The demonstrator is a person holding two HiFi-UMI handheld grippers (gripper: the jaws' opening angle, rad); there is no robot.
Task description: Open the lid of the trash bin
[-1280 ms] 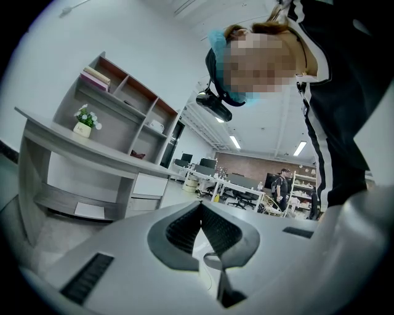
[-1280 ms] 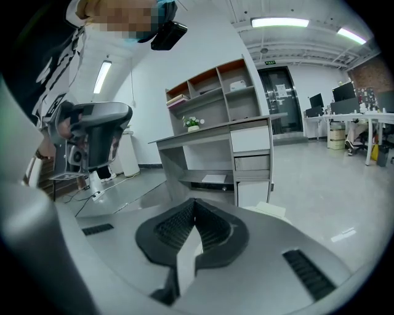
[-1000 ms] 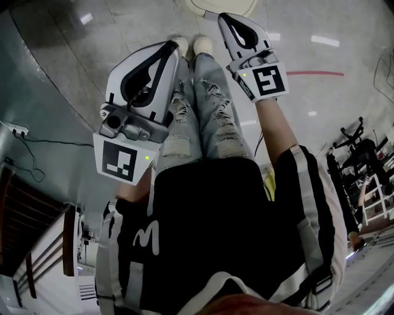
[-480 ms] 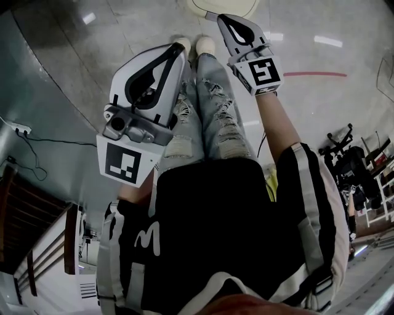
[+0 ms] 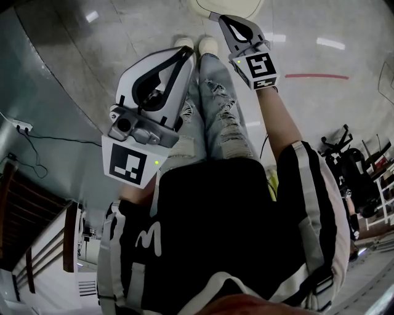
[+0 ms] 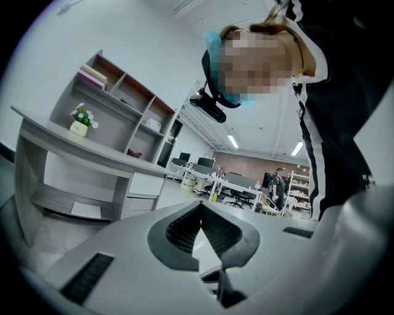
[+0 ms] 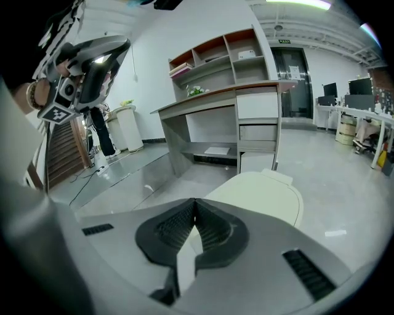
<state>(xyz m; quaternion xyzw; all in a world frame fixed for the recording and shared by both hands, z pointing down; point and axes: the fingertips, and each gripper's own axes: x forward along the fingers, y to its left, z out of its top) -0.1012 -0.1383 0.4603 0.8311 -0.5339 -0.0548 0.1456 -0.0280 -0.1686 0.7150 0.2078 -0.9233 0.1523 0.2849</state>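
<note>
Now | bin (image 5: 223,6) on floor, lid (image 7: 258,194) down | right gripper (image 5: 225,19) just short of bin, pinched closed, empty | left gripper (image 5: 183,54) farther back from bin, closed, empty | risk: closed tips may skid off smooth lid or shove bin away

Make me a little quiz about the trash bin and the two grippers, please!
1. True or false: the lid of the trash bin is raised.
2. Which gripper's own camera sees the trash bin? A: left gripper. B: right gripper.
3. Fill in: the fingers of both grippers are ___, with nothing between them.
Key: 1 false, the lid lies flat and closed. 2 B. 3 shut.
</note>
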